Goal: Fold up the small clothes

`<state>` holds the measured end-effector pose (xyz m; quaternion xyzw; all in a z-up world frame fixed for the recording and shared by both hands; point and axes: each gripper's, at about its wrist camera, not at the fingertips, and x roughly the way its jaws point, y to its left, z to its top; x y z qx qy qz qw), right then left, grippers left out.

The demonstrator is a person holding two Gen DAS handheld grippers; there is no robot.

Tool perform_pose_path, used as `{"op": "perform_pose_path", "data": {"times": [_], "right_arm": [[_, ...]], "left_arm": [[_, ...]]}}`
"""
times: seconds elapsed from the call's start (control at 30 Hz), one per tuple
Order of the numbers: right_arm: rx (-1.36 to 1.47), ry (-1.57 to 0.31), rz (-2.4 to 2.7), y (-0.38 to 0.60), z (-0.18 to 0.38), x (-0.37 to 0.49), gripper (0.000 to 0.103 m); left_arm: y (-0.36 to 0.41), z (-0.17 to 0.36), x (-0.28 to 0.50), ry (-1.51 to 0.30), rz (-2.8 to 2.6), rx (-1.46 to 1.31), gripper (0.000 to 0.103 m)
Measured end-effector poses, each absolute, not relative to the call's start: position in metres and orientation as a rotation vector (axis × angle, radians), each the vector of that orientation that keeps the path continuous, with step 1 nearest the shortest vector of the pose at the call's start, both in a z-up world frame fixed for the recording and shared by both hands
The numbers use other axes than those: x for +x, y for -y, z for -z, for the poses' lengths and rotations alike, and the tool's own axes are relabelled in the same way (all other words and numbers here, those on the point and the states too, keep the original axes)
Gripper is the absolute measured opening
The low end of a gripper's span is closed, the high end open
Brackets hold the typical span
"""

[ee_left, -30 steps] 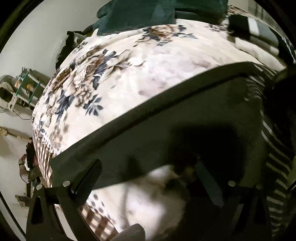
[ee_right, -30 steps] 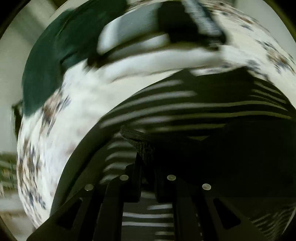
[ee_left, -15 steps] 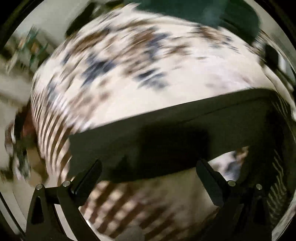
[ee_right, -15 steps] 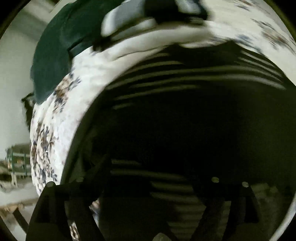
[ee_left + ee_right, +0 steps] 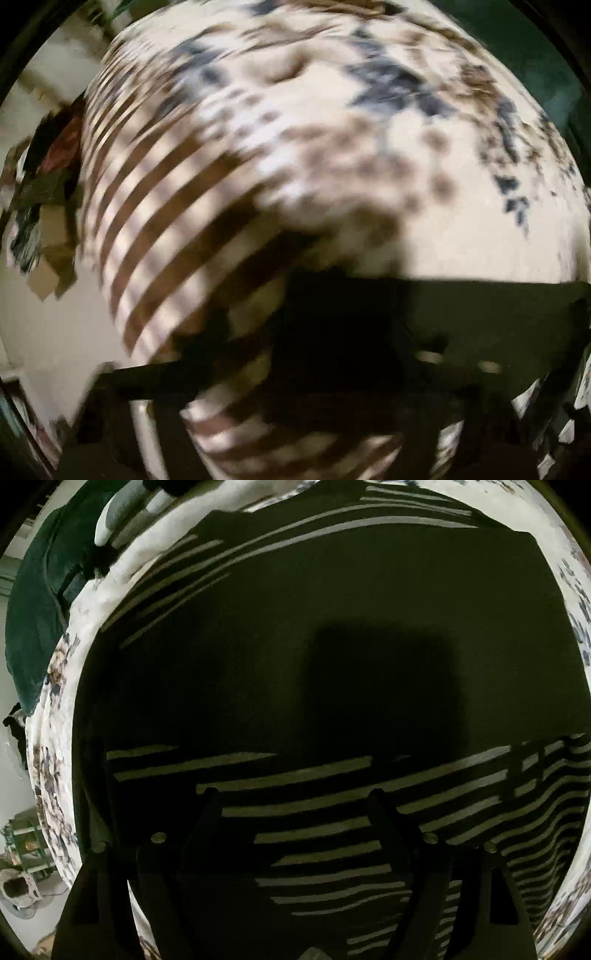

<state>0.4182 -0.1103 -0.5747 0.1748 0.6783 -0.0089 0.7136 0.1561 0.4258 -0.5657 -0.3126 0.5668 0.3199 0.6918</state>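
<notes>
Spreading across the floral cream blanket (image 5: 55, 775), the dark striped knit garment (image 5: 295, 664) is seen beneath spread right tongs (image 5: 291, 794); left tongs (image 5: 351, 354), blurred, are closing at its edge, grip unclear; beyond it, a green cloth (image 5: 33, 620).

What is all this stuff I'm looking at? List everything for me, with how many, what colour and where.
Dark garment with pale stripes: one, black-green, lying spread out on the bed; its edge also shows low in the left view.
Floral bed cover: one, cream with brown and blue flowers and brown stripes at its edge, under the garment.
Dark green cloth: one, at the bed's far left corner.
Grey and white folded cloths: a few, top left, beside the green cloth.
Floor clutter: too small to name, lower left.
Left gripper: one, black, blurred, jaws closing at the garment's edge.
Right gripper: one, black, open over the stripes.
</notes>
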Motion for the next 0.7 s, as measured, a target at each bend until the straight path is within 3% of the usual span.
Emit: {"op": "perform_pose_path", "data": {"times": [0.03,0.07,0.33,0.57,0.63,0.7], "right_arm": [[0.368,-1.504,0.020,0.108,0.575,0.419,0.082],[0.351,-1.505,0.021,0.105,0.576,0.420,0.082],[0.339,-1.495,0.047,0.105,0.574,0.420,0.082],[0.414,-1.508,0.049,0.108,0.574,0.417,0.082],[0.408,-1.506,0.041,0.106,0.573,0.414,0.082],[0.383,-1.504,0.042,0.102,0.571,0.410,0.082]], "left_arm": [[-0.421,0.560,0.165,-1.252,-0.699,-0.649,0.024],[-0.415,0.553,0.174,-1.241,-0.694,-0.596,0.002],[-0.459,0.468,0.205,-0.917,-0.800,-0.569,0.000],[-0.519,0.470,0.189,-0.867,-0.828,-0.758,0.004],[-0.510,0.481,0.175,-0.904,-0.801,-0.822,0.023],[-0.500,0.501,0.163,-0.965,-0.796,-0.918,0.087]]}}
